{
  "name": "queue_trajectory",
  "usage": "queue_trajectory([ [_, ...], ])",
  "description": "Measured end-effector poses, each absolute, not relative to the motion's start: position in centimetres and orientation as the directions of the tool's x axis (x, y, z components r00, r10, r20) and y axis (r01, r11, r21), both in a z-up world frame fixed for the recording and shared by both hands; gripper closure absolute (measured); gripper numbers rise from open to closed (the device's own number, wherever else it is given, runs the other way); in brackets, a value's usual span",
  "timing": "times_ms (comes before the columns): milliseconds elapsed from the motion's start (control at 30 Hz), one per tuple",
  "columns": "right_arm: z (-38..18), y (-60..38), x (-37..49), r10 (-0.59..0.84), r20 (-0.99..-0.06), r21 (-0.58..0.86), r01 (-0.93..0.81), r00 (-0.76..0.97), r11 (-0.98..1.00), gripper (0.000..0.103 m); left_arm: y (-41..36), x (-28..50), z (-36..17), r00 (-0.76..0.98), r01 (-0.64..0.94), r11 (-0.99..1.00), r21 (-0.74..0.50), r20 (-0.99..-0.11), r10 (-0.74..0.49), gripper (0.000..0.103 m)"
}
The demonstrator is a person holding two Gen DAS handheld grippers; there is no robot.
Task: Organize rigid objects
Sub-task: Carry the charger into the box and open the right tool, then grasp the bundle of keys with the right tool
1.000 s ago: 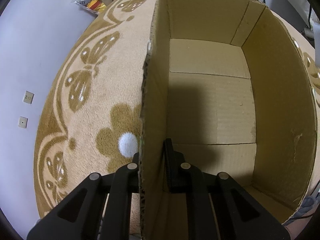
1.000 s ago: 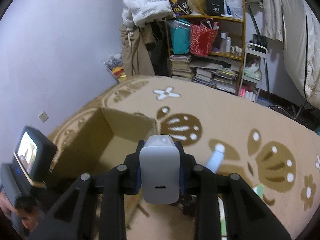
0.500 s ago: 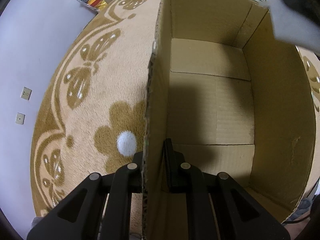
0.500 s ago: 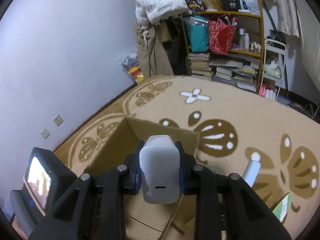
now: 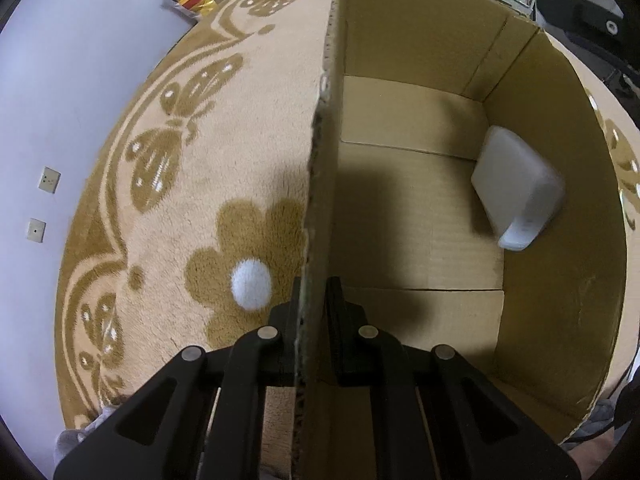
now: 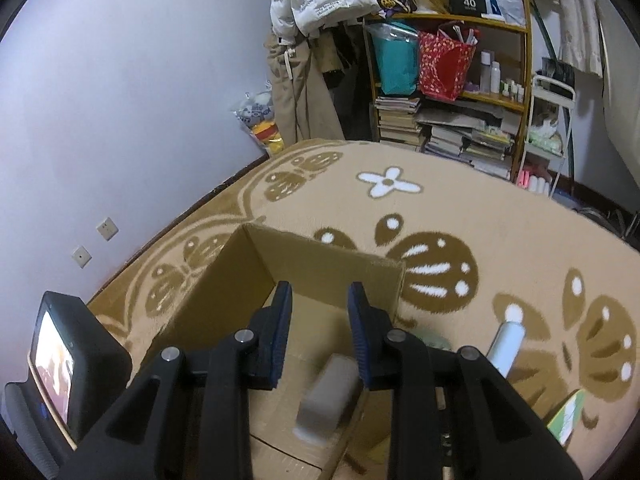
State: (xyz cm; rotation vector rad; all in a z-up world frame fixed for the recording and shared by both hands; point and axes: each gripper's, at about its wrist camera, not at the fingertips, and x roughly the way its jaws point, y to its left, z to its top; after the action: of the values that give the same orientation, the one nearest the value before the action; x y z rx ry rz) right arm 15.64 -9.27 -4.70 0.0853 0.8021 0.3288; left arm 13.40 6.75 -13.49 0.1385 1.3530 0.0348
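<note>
An open cardboard box (image 5: 420, 56) (image 6: 320, 264) stands on the carpet. My left gripper (image 5: 314, 294) is shut on the box's near left wall, one finger outside and one inside. A grey-white rounded block (image 5: 518, 188) (image 6: 326, 398) is blurred inside the box, tilted against its right wall. My right gripper (image 6: 320, 300) hovers over the box, open, with nothing between its blue pads. A white tube (image 6: 508, 338) and a green-edged flat pack (image 6: 566, 416) lie on the carpet to the right of the box.
The beige carpet (image 5: 224, 152) with brown butterflies and flowers spreads around the box. A purple wall (image 6: 120, 100) with two sockets runs along the left. A cluttered shelf (image 6: 452, 92) and hanging clothes fill the far corner. The left gripper's camera body (image 6: 64, 360) shows at lower left.
My right gripper opened and let go of the grey-white block, which dropped into the box. The left gripper kept its hold on the box wall.
</note>
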Motion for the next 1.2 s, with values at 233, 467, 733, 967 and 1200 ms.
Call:
queue_trajectory([
  [233, -3.7, -10.2, 14.9, 0.296, -0.682, 0.183, -0.236, 0.668, 0.954, 0.041, 6.8, 13.4, -13.4, 0.216, 0.05, 0.992, 0.113, -0.971, 0.1, 0.094],
  [467, -3.9, -13.4, 13.7, 0.241, -0.689, 0.181, -0.161, 0.684, 0.97, 0.008, 6.8, 13.3, -13.4, 0.215, 0.051, 0.992, 0.114, -0.971, 0.101, 0.094],
  [733, -6.2, -16.9, 12.5, 0.186, -0.747, 0.164, -0.094, 0.639, 0.982, 0.005, 6.8, 13.3, -13.3, 0.213, 0.048, 0.993, 0.109, -0.972, 0.096, 0.094],
  [967, -9.4, -18.9, 11.5, 0.183, -0.796, 0.18, -0.063, 0.577, 0.982, 0.005, 6.8, 13.3, -13.2, 0.213, 0.047, 0.993, 0.109, -0.972, 0.097, 0.093],
  [1200, -11.8, -20.0, 10.2, 0.223, -0.822, 0.242, -0.034, 0.524, 0.97, 0.005, 7.0, 13.3, -13.2, 0.212, 0.046, 0.993, 0.106, -0.973, 0.095, 0.093],
])
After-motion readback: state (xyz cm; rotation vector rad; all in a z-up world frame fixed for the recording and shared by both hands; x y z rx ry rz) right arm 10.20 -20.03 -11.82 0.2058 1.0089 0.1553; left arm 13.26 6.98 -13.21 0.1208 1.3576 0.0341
